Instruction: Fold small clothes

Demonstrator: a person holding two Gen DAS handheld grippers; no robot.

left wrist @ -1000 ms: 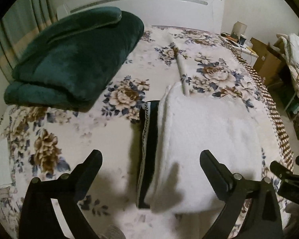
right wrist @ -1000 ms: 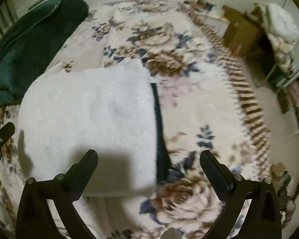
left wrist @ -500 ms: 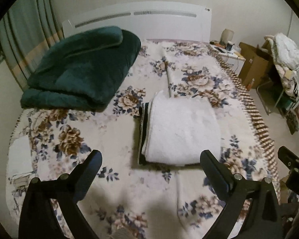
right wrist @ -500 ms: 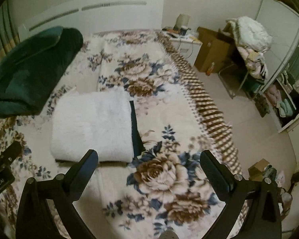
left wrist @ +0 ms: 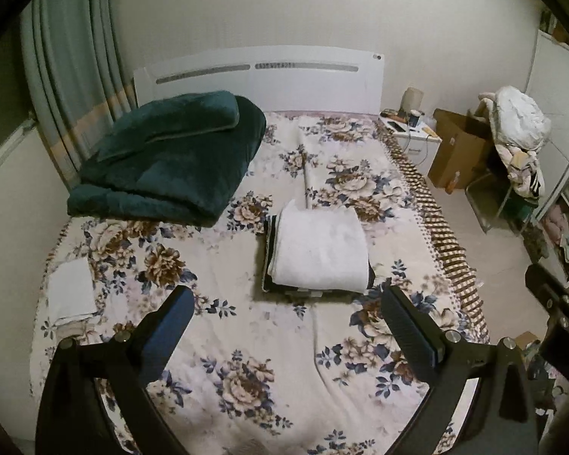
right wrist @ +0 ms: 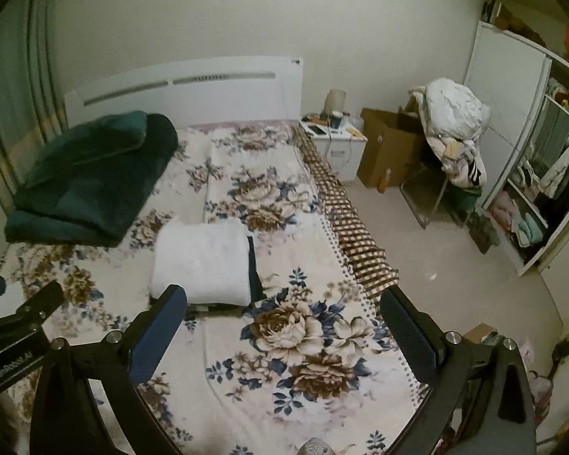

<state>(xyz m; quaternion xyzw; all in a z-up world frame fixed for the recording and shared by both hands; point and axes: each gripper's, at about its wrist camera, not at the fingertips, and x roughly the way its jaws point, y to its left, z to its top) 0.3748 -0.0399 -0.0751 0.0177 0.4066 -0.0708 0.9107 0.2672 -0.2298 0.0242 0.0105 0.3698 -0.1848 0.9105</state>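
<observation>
A folded white fleecy garment [left wrist: 318, 250] lies on top of a folded dark garment [left wrist: 268, 250] in the middle of the flowered bed [left wrist: 246, 360]. The right wrist view shows the same white garment [right wrist: 203, 261] with the dark garment [right wrist: 253, 269] peeking out on its right. My left gripper [left wrist: 284, 311] hangs open, well back from the pile, with nothing between its fingers. My right gripper [right wrist: 282, 313] is open too, empty, above the bed's near part. A small folded white cloth [left wrist: 71, 294] rests near the bed's left edge.
A thick folded dark green blanket [left wrist: 167, 155] fills the bed's far left by the white headboard [left wrist: 261, 76]. Right of the bed stand a nightstand [right wrist: 335, 138], a cardboard box [right wrist: 389, 148], a chair piled with clothes [right wrist: 455, 132] and an open wardrobe [right wrist: 538, 174].
Both grippers have pulled back and up from the folded pile, which now looks small and far. The pile lies as it was; both grippers stay open.
</observation>
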